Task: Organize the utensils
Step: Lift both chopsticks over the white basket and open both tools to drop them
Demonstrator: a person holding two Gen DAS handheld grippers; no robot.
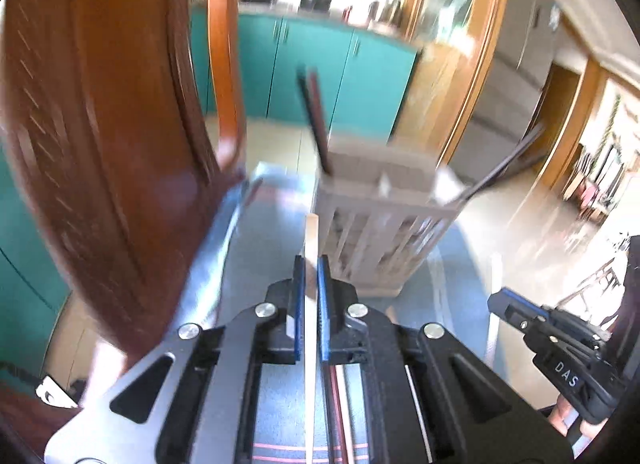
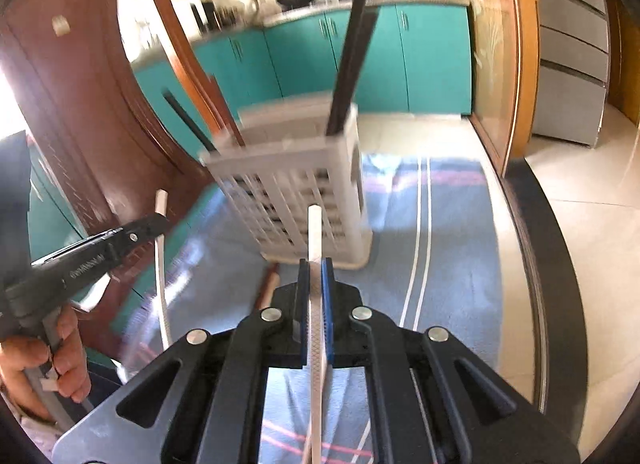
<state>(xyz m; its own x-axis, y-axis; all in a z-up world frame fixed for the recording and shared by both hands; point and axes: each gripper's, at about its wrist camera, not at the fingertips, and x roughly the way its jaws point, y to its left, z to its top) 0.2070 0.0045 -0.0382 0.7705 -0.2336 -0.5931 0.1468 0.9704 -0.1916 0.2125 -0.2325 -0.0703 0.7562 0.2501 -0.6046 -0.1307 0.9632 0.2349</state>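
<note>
A white slatted utensil holder [image 1: 380,224] [image 2: 296,188] stands on the glass table with dark chopsticks [image 2: 352,60] sticking out of it. My left gripper [image 1: 311,264] is shut on a white chopstick [image 1: 311,240], held just in front of the holder's left side. My right gripper [image 2: 315,266] is shut on another white chopstick [image 2: 315,236], pointing at the holder's front. The left gripper also shows in the right wrist view [image 2: 156,224], and the right gripper in the left wrist view [image 1: 504,302].
A brown wooden chair back [image 1: 92,136] [image 2: 80,112] rises close on the left. A blue striped cloth [image 2: 440,248] lies under the glass top. A reddish chopstick [image 2: 266,288] lies on the table by the holder's base. Teal cabinets [image 2: 420,60] stand behind.
</note>
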